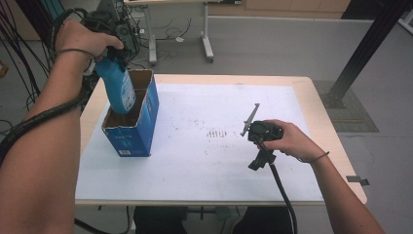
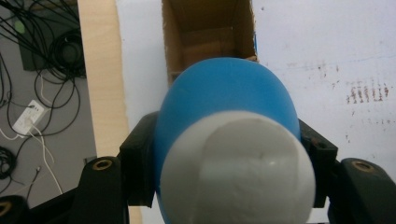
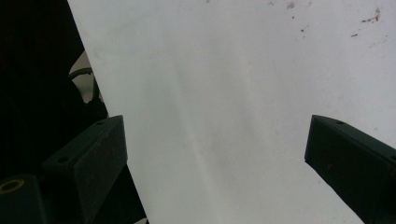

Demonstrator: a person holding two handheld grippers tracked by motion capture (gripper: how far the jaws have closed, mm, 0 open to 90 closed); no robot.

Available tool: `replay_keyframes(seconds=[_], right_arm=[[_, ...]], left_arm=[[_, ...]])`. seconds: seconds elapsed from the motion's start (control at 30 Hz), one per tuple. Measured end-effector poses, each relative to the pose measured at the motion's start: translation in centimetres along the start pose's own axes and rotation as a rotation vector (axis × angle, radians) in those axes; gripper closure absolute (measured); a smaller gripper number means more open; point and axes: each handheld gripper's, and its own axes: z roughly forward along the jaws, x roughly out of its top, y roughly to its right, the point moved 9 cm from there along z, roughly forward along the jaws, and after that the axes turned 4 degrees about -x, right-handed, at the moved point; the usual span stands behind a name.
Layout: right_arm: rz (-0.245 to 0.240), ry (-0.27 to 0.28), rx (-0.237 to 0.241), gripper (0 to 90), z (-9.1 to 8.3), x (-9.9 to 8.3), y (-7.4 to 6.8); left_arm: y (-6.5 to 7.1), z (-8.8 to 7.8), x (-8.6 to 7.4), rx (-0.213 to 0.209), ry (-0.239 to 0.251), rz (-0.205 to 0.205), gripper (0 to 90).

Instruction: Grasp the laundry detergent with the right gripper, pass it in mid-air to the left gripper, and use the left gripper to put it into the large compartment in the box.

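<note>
Left gripper (image 1: pixel 114 51) clamped on blue bottle (image 1: pixel 118 87) near its white cap end (image 2: pixel 233 170); bottle hangs bottom-down, lower end inside open cardboard box (image 1: pixel 141 124) at counter's (image 1: pixel 195 165) left side. Right gripper (image 3: pixel 215 154) jaws spread wide, nothing between them, over bare white counter, well apart from box.

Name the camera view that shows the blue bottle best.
The high view: the blue bottle shows side-on, lowered into the cardboard box. The left gripper view sees its top end-on, clamped between the jaws. The right gripper view faces bare table.
</note>
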Motion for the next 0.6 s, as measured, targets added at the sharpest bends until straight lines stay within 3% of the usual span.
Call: replay_keyframes(seconds=[0.6], right_arm=[[-0.002,0.005,0.0,5.7,-0.1,-0.1,-0.1]], left_arm=[[0.3,4.3,-1.0,-0.015,-0.022,-0.011,37.9]])
